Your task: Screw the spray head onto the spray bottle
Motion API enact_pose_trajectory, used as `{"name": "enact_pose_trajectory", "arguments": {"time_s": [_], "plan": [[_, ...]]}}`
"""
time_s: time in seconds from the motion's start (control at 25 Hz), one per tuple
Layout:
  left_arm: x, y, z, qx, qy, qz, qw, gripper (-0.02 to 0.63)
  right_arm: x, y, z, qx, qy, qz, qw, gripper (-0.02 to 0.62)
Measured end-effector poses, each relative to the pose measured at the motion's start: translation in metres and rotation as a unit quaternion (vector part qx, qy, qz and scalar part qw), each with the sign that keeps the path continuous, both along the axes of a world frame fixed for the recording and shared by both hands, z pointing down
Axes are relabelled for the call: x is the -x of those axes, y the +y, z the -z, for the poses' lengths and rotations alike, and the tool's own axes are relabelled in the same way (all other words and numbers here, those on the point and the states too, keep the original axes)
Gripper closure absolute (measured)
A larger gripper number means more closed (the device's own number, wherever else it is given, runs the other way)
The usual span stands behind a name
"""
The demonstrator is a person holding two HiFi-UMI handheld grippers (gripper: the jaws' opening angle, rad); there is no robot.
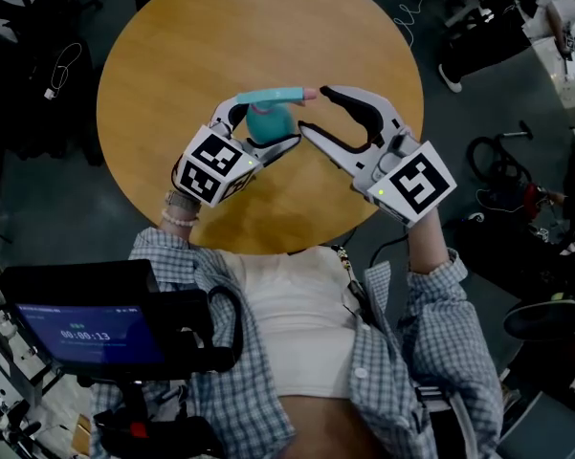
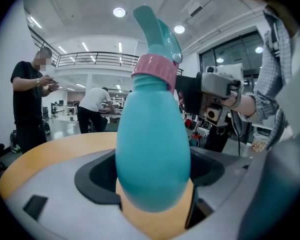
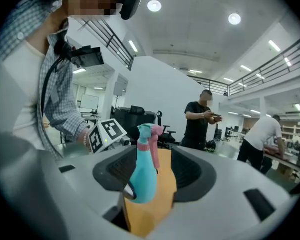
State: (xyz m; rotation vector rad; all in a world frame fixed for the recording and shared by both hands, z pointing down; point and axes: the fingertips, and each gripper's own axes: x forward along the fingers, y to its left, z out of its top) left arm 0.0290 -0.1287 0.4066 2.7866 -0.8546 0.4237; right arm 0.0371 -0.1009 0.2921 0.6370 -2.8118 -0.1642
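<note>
Left gripper (image 1: 268, 120) clamped round the teal spray bottle (image 2: 152, 149), spray head (image 1: 273, 95) on top.
Right gripper (image 1: 314, 111) stands open and empty just beside the spray head; from overhead, jaws hide most of the bottle.

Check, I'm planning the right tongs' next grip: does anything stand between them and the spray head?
Nothing visible does. The open right tongs face the spray head directly; the left tongs grip the spray bottle below.

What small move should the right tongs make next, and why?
Probably close on the pink collar and turn it tighter. The right tongs stand open beside the spray head, gripping nothing, while the left tongs hold the spray bottle. Whether the head is fully tight cannot be seen.
</note>
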Motion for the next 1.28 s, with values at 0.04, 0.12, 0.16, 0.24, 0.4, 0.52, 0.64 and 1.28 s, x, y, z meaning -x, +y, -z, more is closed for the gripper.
{"name": "enact_pose_trajectory", "arguments": {"time_s": [0.04,0.12,0.16,0.24,0.4,0.52,0.64,1.28], "plan": [[-0.002,0.002,0.000,0.002,0.001,-0.010,0.9999,0.193,0.002,0.001,0.000,0.002,0.008,0.018,1.000,0.403],[-0.007,0.008,0.000,0.009,0.005,-0.033,0.9994,0.192,0.011,0.006,-0.001,0.010,0.011,0.064,0.998,0.403],[-0.010,0.011,0.001,0.013,0.009,-0.045,0.9988,0.192,0.016,0.009,-0.001,0.015,0.008,0.087,0.996,0.403],[-0.017,0.019,0.003,0.018,0.015,-0.069,0.9973,0.193,0.024,0.012,-0.001,0.019,0.006,0.122,0.992,0.403],[-0.024,0.033,0.005,0.024,0.023,-0.107,0.9937,0.192,0.036,0.016,-0.006,0.011,0.019,0.158,0.987,0.403],[-0.026,0.040,0.005,0.027,0.027,-0.126,0.9913,0.192,0.043,0.021,-0.011,0.010,0.022,0.176,0.984,0.403],[-0.027,0.044,0.005,0.030,0.025,-0.140,0.9893,0.192,0.046,0.022,-0.011,0.013,0.015,0.183,0.983,0.427],[0.000,-0.008,-0.016,-0.041,-0.106,0.086,0.9898,0.192,0.037,-0.017,-0.020,0.067,0.006,-0.092,0.993,0.471]]}}
